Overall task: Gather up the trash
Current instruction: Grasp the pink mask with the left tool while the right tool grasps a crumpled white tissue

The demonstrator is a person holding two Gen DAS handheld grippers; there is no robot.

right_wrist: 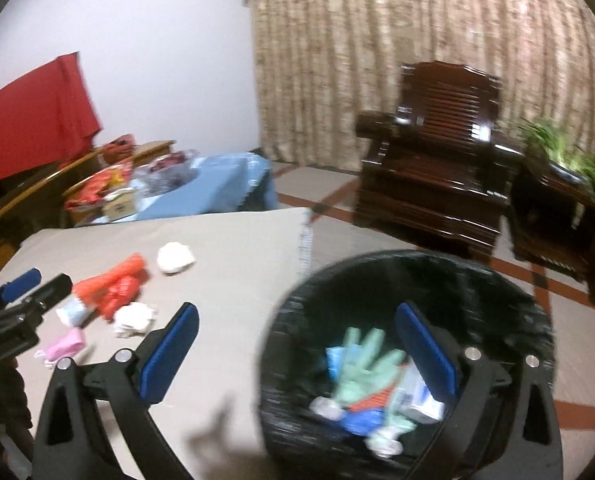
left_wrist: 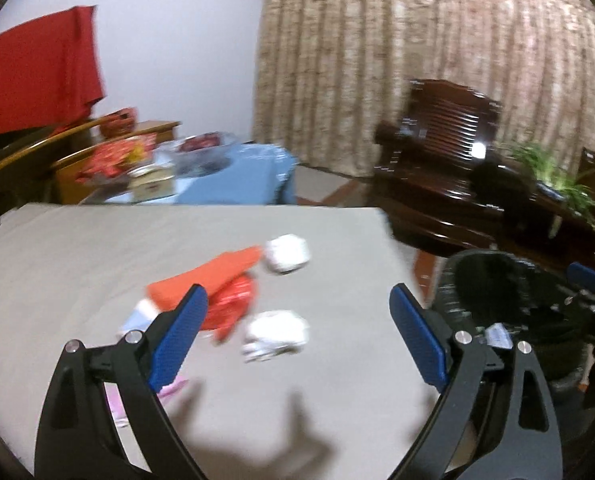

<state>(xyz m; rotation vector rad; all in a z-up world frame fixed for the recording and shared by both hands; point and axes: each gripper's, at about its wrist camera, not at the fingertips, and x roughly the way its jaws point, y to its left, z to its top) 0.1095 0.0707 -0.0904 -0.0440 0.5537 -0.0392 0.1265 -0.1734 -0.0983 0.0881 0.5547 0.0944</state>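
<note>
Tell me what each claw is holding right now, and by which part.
Nothing is held. The left claw stands open over the table's litter; the right claw stands open and empty at the black bin.

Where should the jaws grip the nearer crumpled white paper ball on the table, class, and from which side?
Grip the nearer paper ball across its rounded middle, coming down from above and the near side. It lies loose on the table, clear in front, while the red wrapper crowds its left. The left gripper stands open before it.
</note>
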